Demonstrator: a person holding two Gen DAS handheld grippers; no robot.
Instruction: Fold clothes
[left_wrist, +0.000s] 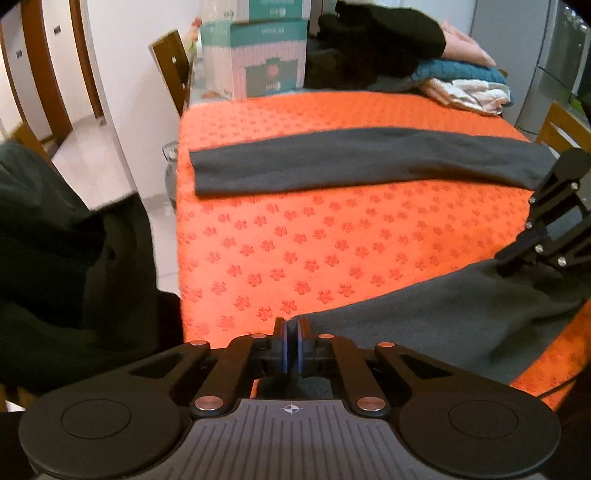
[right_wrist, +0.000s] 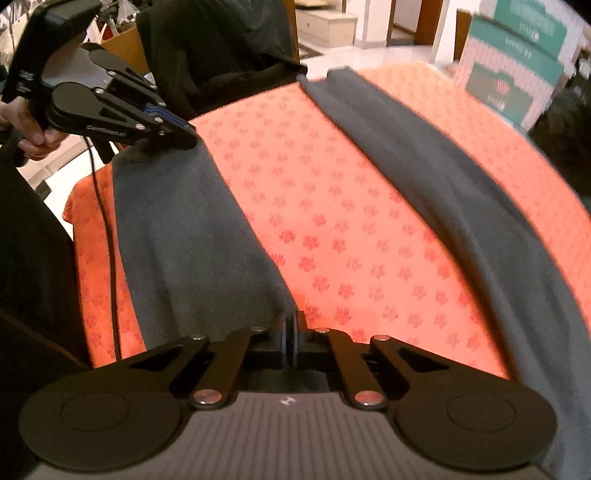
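Left wrist view: my left gripper (left_wrist: 291, 332), at lower centre, is clenched on the near edge of the grey garment (left_wrist: 424, 317), which spreads from there toward the right edge of the frame over the orange patterned cloth (left_wrist: 295, 236); one long grey section (left_wrist: 351, 162) lies across the middle. The fabric looks soft, light and limp, so I judge hems and corners the best holds. The teal boxes (left_wrist: 269, 55) at top carry print too small to read. Right wrist view: my right gripper (right_wrist: 291, 332), lower centre, is pinched shut on the same garment's (right_wrist: 192, 236) edge; the left gripper (right_wrist: 184, 134) bites its far corner at upper left. The box (right_wrist: 513, 70) lettering at upper right is blurred.
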